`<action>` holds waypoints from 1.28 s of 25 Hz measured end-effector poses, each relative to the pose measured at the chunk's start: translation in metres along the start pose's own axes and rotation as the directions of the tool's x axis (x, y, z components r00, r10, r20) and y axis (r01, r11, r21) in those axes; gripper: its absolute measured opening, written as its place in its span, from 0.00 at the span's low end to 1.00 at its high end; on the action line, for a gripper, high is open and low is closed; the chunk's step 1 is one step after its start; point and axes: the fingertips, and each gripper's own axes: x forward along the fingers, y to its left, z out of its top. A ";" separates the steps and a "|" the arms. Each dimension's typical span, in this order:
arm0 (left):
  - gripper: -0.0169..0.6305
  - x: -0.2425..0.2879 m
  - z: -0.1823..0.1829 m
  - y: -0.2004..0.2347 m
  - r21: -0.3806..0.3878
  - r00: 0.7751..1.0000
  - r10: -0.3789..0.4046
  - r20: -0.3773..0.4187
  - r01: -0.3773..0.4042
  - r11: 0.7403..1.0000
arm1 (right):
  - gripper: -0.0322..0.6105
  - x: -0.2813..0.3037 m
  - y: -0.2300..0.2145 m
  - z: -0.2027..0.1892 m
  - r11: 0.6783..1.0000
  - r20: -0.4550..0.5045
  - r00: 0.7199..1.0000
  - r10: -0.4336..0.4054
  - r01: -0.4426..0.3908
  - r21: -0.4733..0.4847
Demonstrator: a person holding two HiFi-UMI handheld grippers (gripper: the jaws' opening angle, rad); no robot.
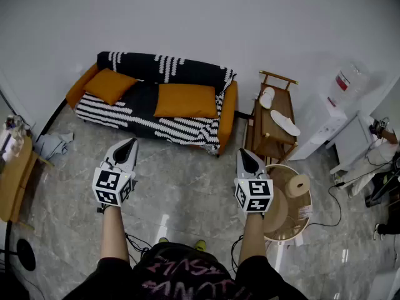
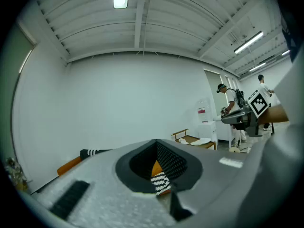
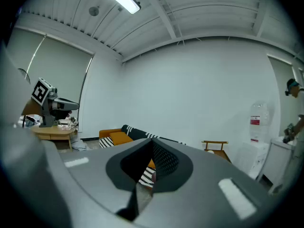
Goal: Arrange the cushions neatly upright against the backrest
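Note:
An orange sofa (image 1: 227,114) under a black-and-white striped throw (image 1: 164,67) stands against the far wall. Two orange cushions lie on its seat: one (image 1: 110,85) tilted at the left end, the other (image 1: 185,100) flat right of the middle. My left gripper (image 1: 130,142) and right gripper (image 1: 244,152) hover over the marble floor well short of the sofa, both shut and empty. In the left gripper view the closed jaws (image 2: 156,142) frame a bit of orange cushion (image 2: 156,167). The right gripper view shows its closed jaws (image 3: 153,141) and the left cushion (image 3: 118,137).
A wooden trolley (image 1: 275,127) with white slippers stands right of the sofa, a water dispenser (image 1: 325,114) beyond it. A round basket table (image 1: 305,206) with a paper roll sits by my right hand. A wooden desk (image 1: 12,180) and grey cloth (image 1: 54,145) are at left.

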 end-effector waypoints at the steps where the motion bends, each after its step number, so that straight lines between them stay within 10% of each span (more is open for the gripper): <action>1: 0.03 0.000 0.001 0.000 -0.003 1.000 -0.001 0.004 0.001 1.000 | 0.05 0.000 0.000 0.000 1.000 0.001 1.000 0.001 -0.001 -0.001; 32: 0.03 -0.024 -0.029 0.066 -0.058 0.998 -0.061 0.007 0.061 0.996 | 0.05 0.032 0.090 0.004 1.000 -0.013 1.000 0.011 -0.012 -0.007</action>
